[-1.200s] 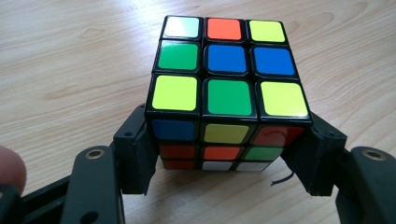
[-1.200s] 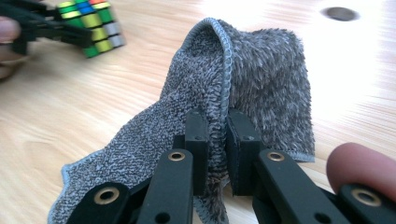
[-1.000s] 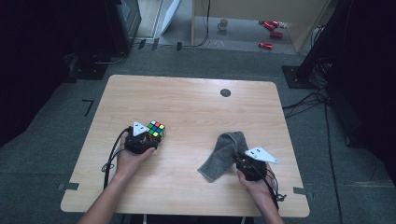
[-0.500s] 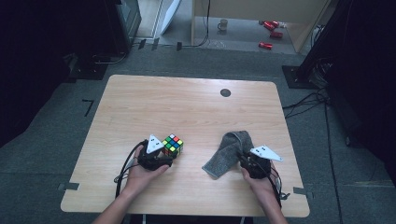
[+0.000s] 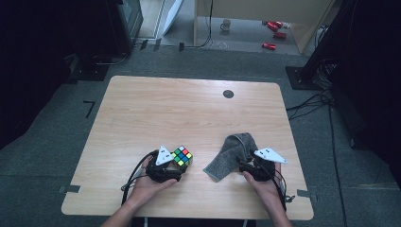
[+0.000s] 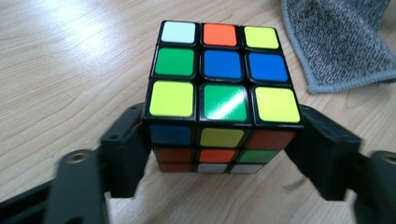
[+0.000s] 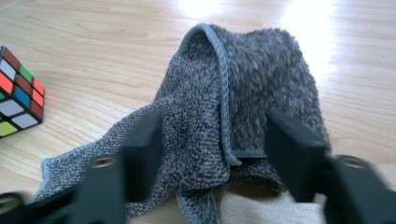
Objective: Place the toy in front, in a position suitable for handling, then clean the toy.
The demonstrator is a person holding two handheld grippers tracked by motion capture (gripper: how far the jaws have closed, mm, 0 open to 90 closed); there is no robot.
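A puzzle cube (image 5: 182, 156) with many colored squares sits on the wooden tabletop (image 5: 189, 113), near the edge where the person is. The left claw (image 5: 174, 163) is clenched on the cube. In the left gripper view, one black jaw presses on each side of the cube (image 6: 223, 93), low down. The top of the cube shows white, orange, yellow, green and blue squares. A hand (image 5: 151, 182) holds this claw from behind.

A gray cloth (image 5: 231, 153) lies to the right of the cube, near it but not touching. The cloth is crumpled and partly folded over itself. In the left gripper view, a corner of the cloth (image 6: 336, 42) shows just past the cube.

The right claw (image 5: 243, 166) is at the cloth's near edge, farther from the cube. In the right gripper view, its two jaws stand wide apart with the cloth (image 7: 233, 116) between them, so this claw is released. The jaws are blurry. The cube (image 7: 18, 93) shows at the left edge there. A dark round spot (image 5: 228, 93) is on the tabletop, far behind the cube.
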